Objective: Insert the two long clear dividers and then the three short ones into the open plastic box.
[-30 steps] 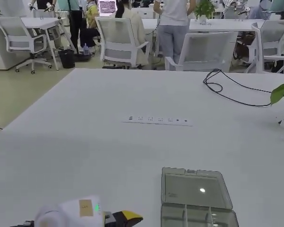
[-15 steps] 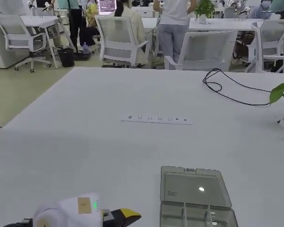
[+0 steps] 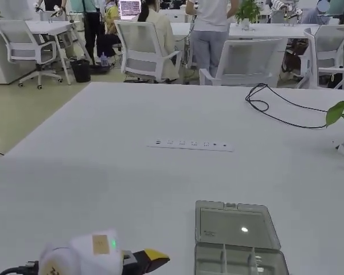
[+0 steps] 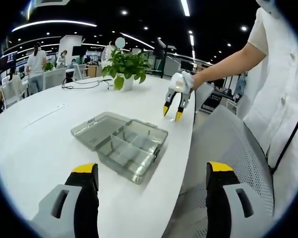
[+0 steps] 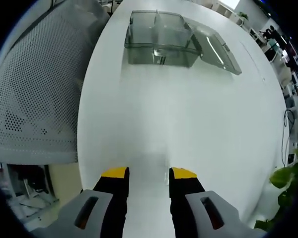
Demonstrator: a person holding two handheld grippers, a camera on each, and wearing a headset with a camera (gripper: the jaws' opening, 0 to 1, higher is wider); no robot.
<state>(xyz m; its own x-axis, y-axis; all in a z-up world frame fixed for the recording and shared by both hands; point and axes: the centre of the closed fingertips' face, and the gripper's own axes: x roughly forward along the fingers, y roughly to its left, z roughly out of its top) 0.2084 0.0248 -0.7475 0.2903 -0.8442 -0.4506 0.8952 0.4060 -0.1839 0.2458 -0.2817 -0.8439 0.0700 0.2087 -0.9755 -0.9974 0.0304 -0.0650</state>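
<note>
left gripper (image 4: pixel 151 167) jaws wide — right gripper (image 4: pixel 172 114) angled down near box (image 4: pixel 120 144)

Open-plan office around me: rows of white desks (image 3: pixel 275 30), mesh swivel chairs (image 3: pixel 143 46), a recessed socket strip (image 3: pixel 192 145), potted plant (image 4: pixel 125 67), ceiling strip lights (image 4: pixel 185 6).

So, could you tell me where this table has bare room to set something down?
The widest free patch lies between the open plastic box and the socket strip, running left to the table edge. Beyond the strip it is bare up to the black cable. Tightest: the near edge, between the left gripper and the box.
</note>
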